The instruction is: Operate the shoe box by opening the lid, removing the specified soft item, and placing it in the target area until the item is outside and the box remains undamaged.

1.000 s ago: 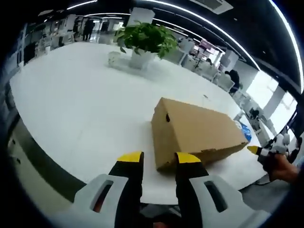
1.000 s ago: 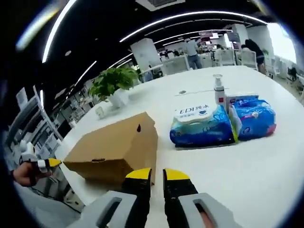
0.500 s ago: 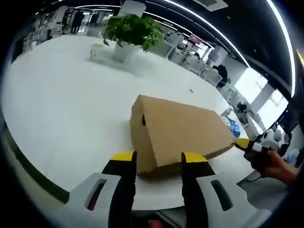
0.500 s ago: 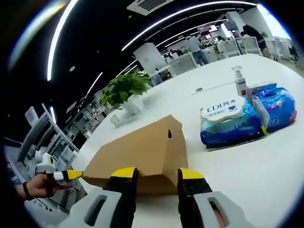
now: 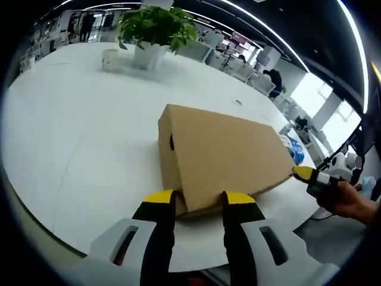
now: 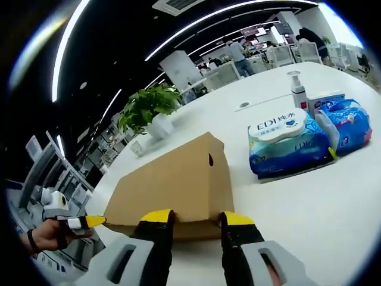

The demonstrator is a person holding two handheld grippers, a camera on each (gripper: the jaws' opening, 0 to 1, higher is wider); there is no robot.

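The brown cardboard shoe box [image 5: 223, 152] lies on the white table [image 5: 77, 137] with its lid closed. My left gripper [image 5: 199, 199] is open, its yellow tips on either side of the box's near bottom corner. A hand holds my right gripper [image 5: 305, 174] at the box's right end. In the right gripper view the box [image 6: 172, 176] stands just past my open right gripper [image 6: 196, 217], whose tips flank its near edge. My left gripper [image 6: 89, 221] shows at the box's far left end. The soft item inside is hidden.
A potted plant [image 5: 152, 30] and a small cup [image 5: 110, 58] stand at the table's far side. Right of the box lie a white-and-blue tissue pack [image 6: 286, 146], a blue pack [image 6: 348, 122] and a pump bottle [image 6: 296, 89]. Office desks and people fill the background.
Both grippers have come closer to the box, one at each end. The right gripper's jaws have spread wider than one second ago. The box has not moved.
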